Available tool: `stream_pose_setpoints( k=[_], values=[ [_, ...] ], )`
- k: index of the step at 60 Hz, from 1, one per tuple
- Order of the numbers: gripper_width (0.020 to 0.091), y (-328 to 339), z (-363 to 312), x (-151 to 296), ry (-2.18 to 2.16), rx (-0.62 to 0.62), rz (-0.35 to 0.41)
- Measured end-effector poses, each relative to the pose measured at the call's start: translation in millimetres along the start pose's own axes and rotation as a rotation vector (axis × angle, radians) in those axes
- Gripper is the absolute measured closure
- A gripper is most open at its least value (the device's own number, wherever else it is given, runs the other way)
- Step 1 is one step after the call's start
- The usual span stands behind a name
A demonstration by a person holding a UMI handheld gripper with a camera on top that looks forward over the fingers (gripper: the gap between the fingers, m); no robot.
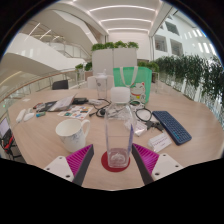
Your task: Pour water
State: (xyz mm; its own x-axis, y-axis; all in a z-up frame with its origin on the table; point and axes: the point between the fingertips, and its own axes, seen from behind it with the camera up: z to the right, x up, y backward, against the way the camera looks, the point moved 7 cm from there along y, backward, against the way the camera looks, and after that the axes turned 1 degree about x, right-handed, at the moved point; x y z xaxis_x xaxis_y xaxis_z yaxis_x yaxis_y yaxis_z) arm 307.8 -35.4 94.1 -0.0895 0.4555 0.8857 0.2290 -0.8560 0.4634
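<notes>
A clear plastic bottle (119,135) with a white cap stands upright on a red coaster (115,161) on the wooden table (45,140). It rises between my gripper's (114,160) two pink-padded fingers (80,159), with a gap showing at each side of its base. The gripper is open around it. A white cup (72,132) stands on the table just left of the bottle, beyond the left finger.
A dark keyboard (172,126) lies to the right. Cables, papers and small devices (75,104) clutter the table behind the bottle. White planters with green plants (115,55) stand at the far end, and a white card (160,145) lies by the right finger.
</notes>
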Motion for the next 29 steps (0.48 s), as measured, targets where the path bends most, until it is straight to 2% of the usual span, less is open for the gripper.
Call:
stream_pose_setpoints(
  k=[11,29],
  values=[
    [0.0266,89,-27,4,-0.019,-0.107,-0.021],
    [0.0264,232,-106,32,-0.069,-0.239,0.048]
  ],
)
